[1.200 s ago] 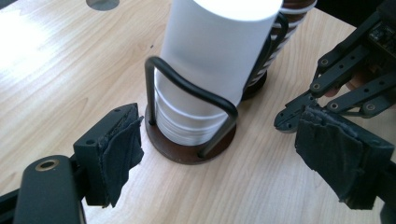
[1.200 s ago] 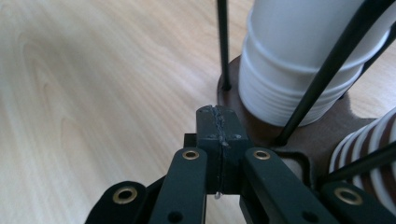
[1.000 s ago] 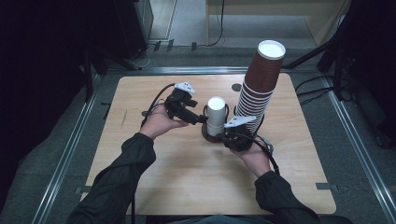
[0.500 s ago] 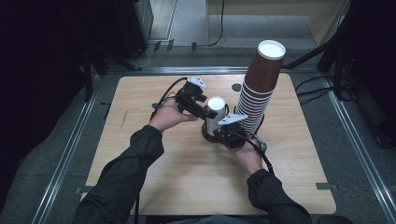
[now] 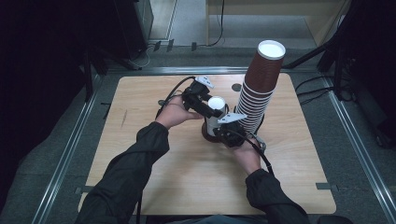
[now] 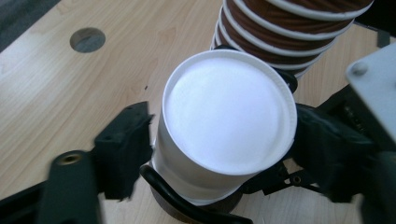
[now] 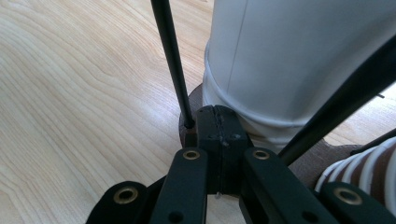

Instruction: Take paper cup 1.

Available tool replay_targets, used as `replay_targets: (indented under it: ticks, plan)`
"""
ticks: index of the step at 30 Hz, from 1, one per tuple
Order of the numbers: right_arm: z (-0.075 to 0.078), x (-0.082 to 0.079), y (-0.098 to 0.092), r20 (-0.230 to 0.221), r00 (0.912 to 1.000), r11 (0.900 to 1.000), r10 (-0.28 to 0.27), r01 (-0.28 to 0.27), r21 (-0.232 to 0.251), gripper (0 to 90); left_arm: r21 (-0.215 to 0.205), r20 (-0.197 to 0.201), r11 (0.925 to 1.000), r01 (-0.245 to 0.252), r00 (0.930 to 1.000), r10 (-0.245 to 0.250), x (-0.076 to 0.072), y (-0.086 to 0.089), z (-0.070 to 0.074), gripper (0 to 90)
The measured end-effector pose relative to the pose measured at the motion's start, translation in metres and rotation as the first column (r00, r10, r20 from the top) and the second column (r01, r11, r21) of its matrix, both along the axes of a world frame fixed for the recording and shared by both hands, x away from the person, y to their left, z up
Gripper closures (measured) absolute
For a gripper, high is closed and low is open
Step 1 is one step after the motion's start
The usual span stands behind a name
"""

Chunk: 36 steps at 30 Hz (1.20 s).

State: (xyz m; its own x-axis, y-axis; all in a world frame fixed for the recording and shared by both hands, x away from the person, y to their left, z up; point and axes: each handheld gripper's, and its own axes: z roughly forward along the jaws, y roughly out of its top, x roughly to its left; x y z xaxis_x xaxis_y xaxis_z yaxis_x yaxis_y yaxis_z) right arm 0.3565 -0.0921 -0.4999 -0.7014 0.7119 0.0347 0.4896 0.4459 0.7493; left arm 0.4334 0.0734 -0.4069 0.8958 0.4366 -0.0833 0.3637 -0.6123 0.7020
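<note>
A lab-like test bay; wooden table (image 5: 154, 186) on metal rails (image 5: 63, 158), dark surroundings, floor cables (image 5: 313, 91).

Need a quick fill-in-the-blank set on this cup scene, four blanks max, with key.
1. The left gripper has the ___ cup between its jaws.
2. That cup stands on a ___ base.
3. The right gripper has its jaws ___.
4. The tall stack of brown cups stands on a ___ table.

Missing words: white; brown; shut; wooden.

Note: the left gripper's jaws have just been closing around the cup.
</note>
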Motion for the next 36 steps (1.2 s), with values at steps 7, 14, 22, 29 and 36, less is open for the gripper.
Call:
replay_targets:
  ticks: [7, 14, 22, 29, 36]
  plan:
    - [-0.001, 0.000, 0.000, -0.004, 1.0000, 1.000, -0.001, 0.001, 0.002, 89.4, 0.019, 0.049, 0.9998, 0.004, 0.9988, -0.005, -0.002, -0.001, 0.001, 32.6]
    - [-0.003, 0.000, 0.001, -0.030, 0.9995, 1.000, -0.009, 0.009, 0.005, 89.4, 0.040, 0.078, 0.9991, 0.013, 0.9968, -0.016, -0.005, -0.002, 0.006, 33.9]
    - [-0.003, 0.001, 0.001, -0.021, 0.9998, 1.000, -0.003, 0.003, 0.004, 89.4, -0.004, 0.079, 0.9999, -0.009, 0.9968, 0.010, -0.005, 0.004, 0.024, 34.1]
    - [-0.002, 0.000, 0.001, -0.019, 0.9998, 1.000, -0.005, 0.005, -0.005, 89.4, -0.017, 0.080, 0.9997, -0.018, 0.9966, 0.020, -0.007, 0.007, 0.039, 34.3]
    - [-0.002, 0.001, -0.001, -0.032, 0.9995, 1.000, -0.003, 0.003, -0.001, 89.4, -0.009, 0.058, 0.9994, -0.034, 0.9977, 0.034, -0.008, 0.009, 0.050, 34.4]
